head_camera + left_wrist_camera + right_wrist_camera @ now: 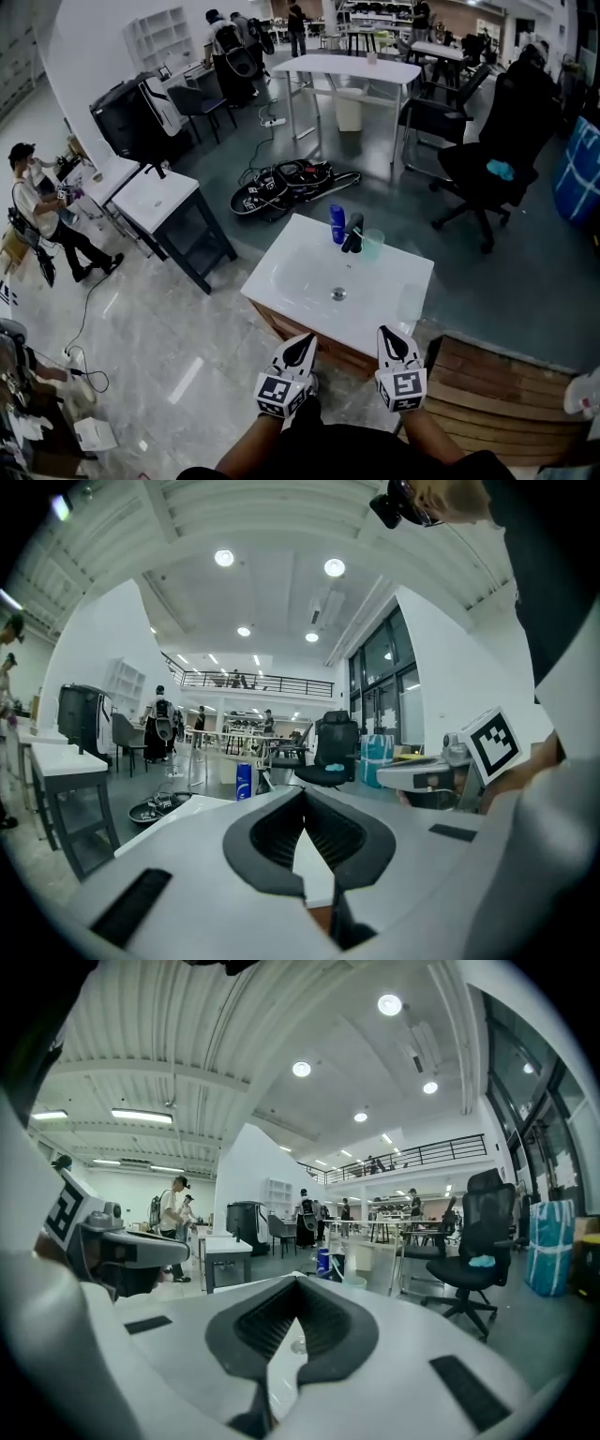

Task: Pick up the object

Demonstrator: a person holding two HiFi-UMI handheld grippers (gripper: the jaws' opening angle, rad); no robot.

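Observation:
On the far edge of a white washbasin top [300,267] stand a blue bottle [337,223], a black tap [352,232] and a clear cup [372,244]. Both grippers hover at the near edge of the top, well short of them. My left gripper [304,340] is shut with nothing in it, and so is my right gripper [388,333]. The left gripper view looks past the meeting jaw tips [302,797] to the blue bottle [243,782]. Beyond the closed tips [298,1282], the right gripper view shows the bottle [322,1261] and cup [354,1282].
A second white-topped cabinet [159,199] stands to the left, with a tangle of cables [286,181] on the floor behind the basin. A black office chair [492,155] is at right, a wooden platform [497,380] at near right. A person [42,220] stands far left.

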